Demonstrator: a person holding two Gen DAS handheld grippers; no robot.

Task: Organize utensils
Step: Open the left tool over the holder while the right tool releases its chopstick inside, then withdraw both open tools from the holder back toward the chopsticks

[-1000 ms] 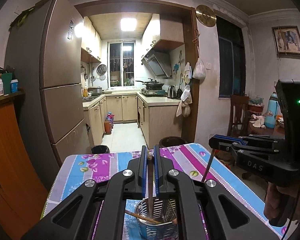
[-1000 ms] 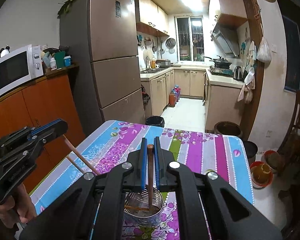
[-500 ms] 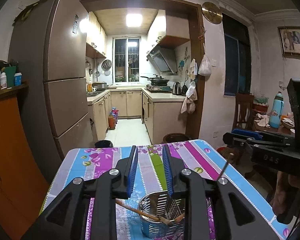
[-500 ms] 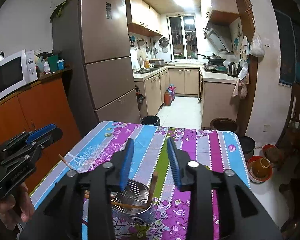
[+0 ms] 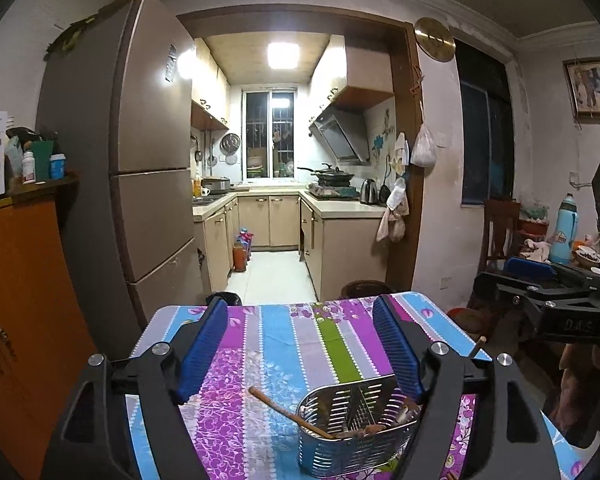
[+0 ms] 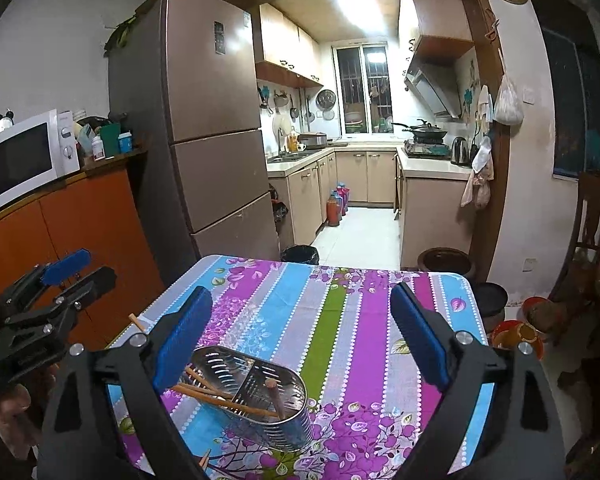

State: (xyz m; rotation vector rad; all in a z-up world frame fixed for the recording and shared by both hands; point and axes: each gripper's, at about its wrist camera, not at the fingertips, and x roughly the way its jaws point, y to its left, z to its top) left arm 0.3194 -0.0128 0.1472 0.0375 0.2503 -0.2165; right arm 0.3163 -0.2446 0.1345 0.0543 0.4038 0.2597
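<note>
The left claw (image 5: 300,344) pointed slightly downward over the striped, flowered surface (image 5: 276,336); its blue-padded jaws had just been opening and stood spread wide, with nothing pinched between them. In the right wrist view it showed at the left edge, a hand (image 6: 8,412) gripping it from below. The utensil holder (image 5: 356,428) stood on the surface below and a little right of the gap between the jaws, its right end hidden behind the right finger. It was a perforated, shiny metal basket, oval, with a divider across the middle.

The right claw (image 6: 300,332) also tilted a little downward, and its jaws had just been opening too; they stood wide apart and empty. The holder lay below its left jaw, near the surface's near edge. Several brown wooden chopsticks (image 6: 220,398) leaned inside the holder's left compartment, crossing one another, one reaching out over the rim. One more wooden stick (image 6: 274,394) stood nearly upright in the other compartment.
</note>
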